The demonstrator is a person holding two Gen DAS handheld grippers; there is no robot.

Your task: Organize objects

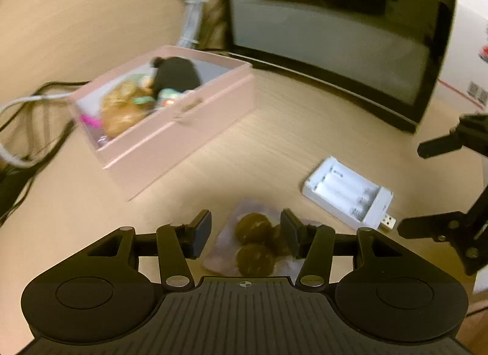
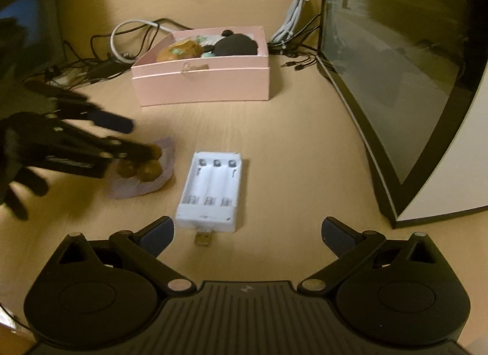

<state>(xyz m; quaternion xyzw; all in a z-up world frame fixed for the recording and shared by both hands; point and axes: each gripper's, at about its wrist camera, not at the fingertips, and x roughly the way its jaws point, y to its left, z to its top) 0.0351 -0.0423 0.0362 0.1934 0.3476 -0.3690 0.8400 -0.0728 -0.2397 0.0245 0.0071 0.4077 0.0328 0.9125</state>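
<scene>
You are working at a desk in what looks like an office or home study. The wooden desktop carries a large dark monitor at your two o'clock, its screen off and reflecting the room. At twelve o'clock a bundled white cable and a tangle of black leads run along the back edge, with loose audio-style plugs lying by the monitor's foot. A white USB battery charger lies just ahead of you, and a pink storage box of small trinkets sits at eleven o'clock.
</scene>
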